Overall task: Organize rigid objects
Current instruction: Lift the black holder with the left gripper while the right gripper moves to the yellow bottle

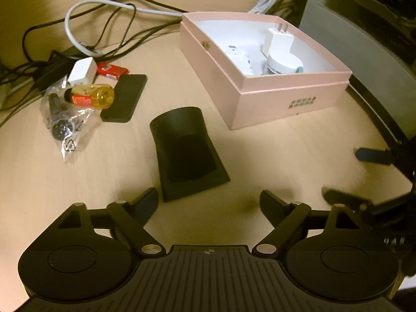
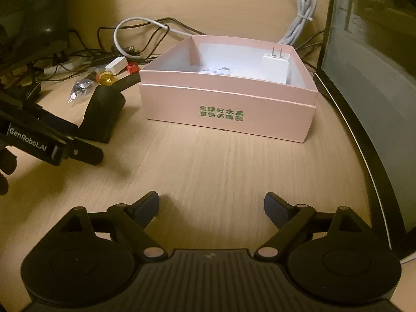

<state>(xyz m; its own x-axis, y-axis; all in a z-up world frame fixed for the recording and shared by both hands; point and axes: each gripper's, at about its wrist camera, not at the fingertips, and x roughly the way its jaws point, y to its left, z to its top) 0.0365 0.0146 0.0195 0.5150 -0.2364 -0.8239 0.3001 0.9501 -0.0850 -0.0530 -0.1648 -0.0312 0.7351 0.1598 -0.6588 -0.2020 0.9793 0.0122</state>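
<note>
2 grippers over a pale wooden desk, both with jaws spread wide and nothing between them. Left gripper low over the wood, just short of a black curved stand lying directly ahead, near its left finger. Right gripper facing the long printed side of a pink box, apart from it, bare desk between.

Inside the box: 1 white plug adapter with 2 prongs pointing up, leaning at the far wall, 1 round white container below it, and 1 more white item, too blurred to name.

Left of the box, a loose cluster well apart from it: amber bottle on its side, touching a flat black pad; clear plastic bag with dark parts; white cube; red packet. Behind, tangled cables.
</note>
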